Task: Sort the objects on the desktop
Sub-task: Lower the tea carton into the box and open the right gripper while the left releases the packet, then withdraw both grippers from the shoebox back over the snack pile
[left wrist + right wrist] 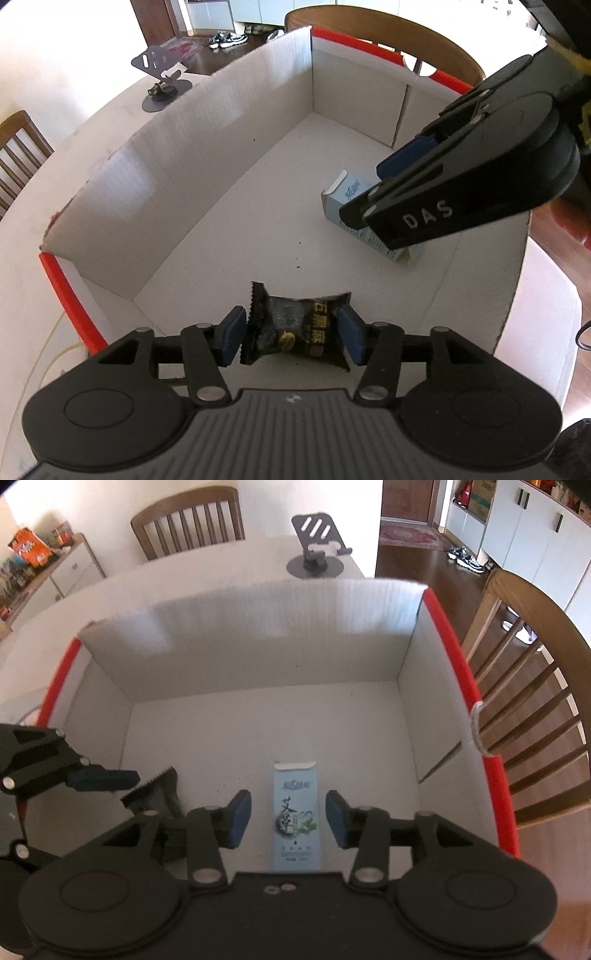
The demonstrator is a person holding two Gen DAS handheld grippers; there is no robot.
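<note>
I am holding both grippers spread inside the white box [240, 642], my left gripper [293, 338] flanking the dropped snack packet [299, 332], my right gripper [289, 819] flanking the blue carton [295, 819], both seemingly delivered.

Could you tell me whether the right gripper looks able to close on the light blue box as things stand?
Probably yes: the right gripper is open astride the blue box, nothing between pads and box.

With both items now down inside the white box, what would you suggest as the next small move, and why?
Probably lift both grippers straight up out of the white box. The light-blue carton lies flat between the right gripper's open jaws, clear of both pads, and the black snack packet rests on the floor between the left gripper's parted jaws.
</note>
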